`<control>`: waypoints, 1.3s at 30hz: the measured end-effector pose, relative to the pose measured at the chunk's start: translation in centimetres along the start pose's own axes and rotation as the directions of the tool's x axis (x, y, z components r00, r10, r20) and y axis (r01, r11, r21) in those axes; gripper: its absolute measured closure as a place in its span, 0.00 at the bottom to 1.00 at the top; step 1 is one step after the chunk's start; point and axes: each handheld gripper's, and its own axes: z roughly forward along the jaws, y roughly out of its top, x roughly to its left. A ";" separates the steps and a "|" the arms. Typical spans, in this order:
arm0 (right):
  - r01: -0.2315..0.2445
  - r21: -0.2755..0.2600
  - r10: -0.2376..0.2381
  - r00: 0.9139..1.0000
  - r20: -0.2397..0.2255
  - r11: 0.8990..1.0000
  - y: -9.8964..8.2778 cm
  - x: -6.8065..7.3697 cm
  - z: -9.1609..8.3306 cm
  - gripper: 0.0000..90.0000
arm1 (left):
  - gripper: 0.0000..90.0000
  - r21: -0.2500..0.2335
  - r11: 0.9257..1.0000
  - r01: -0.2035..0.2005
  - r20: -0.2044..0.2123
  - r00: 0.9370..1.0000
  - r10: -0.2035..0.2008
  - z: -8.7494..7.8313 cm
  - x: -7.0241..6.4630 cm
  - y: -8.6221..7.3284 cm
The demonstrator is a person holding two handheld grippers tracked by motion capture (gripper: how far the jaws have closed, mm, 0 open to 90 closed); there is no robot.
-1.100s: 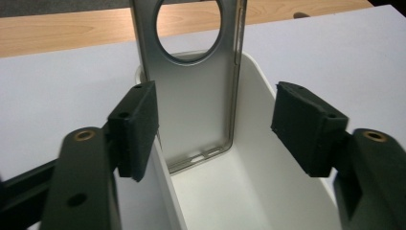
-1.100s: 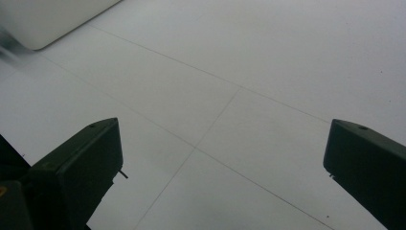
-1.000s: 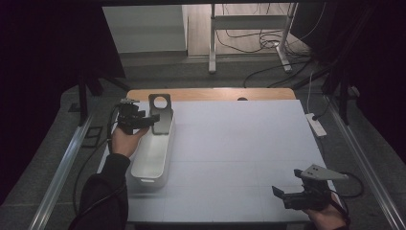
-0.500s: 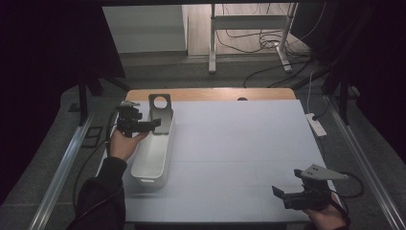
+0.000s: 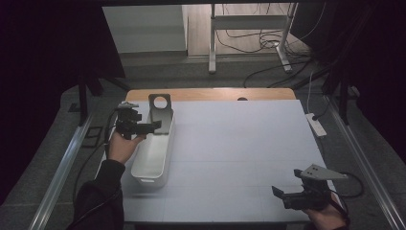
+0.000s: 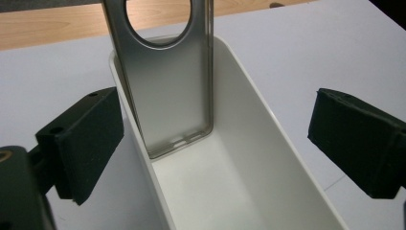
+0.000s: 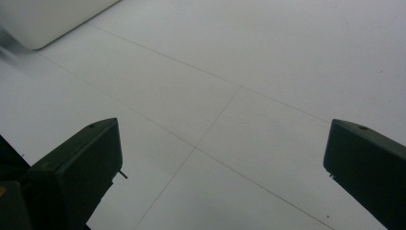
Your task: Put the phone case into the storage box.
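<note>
1. one table [image 5: 230, 158] with a white top, a wooden strip showing along its far edge.
2. one white bin [image 5: 154, 153], long and narrow, on the left part of the table; its inside is bare apart from the case at its far end.
3. one grey phone case [image 5: 160, 115], with a round hole near its top, stands upright and leans against the far end wall of the bin, its lower edge down inside, its top above the rim. in the left gripper view the case [image 6: 165, 81] rests against the bin [image 6: 249, 158] wall, between the two pads but touching neither.
4. two grippers, one in each hand. the left gripper [image 5: 155, 126] hangs over the bin's far end just beside the case; its jaws have just been opening and stand wide, gripping nothing.
5. the right gripper [image 5: 279, 193] is near the table's front right corner, well apart from the bin; its jaws are spread wide over bare tabletop [image 7: 230, 86], with nothing between them.
</note>
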 end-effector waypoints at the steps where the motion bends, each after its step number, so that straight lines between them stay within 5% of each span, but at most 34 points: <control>1: 0.000 0.000 0.000 1.000 0.000 1.000 0.0 0.0 0.0 0.00 | 0.06 0.003 1.000 -0.005 0.001 1.000 0.005 0.0 -0.1 0.0; 39: -0.004 0.016 0.003 0.999 0.038 1.000 0.0 -0.2 0.0 0.00 | 0.02 0.000 0.993 -0.119 0.022 0.993 0.119 -2.0 -2.7 -2.4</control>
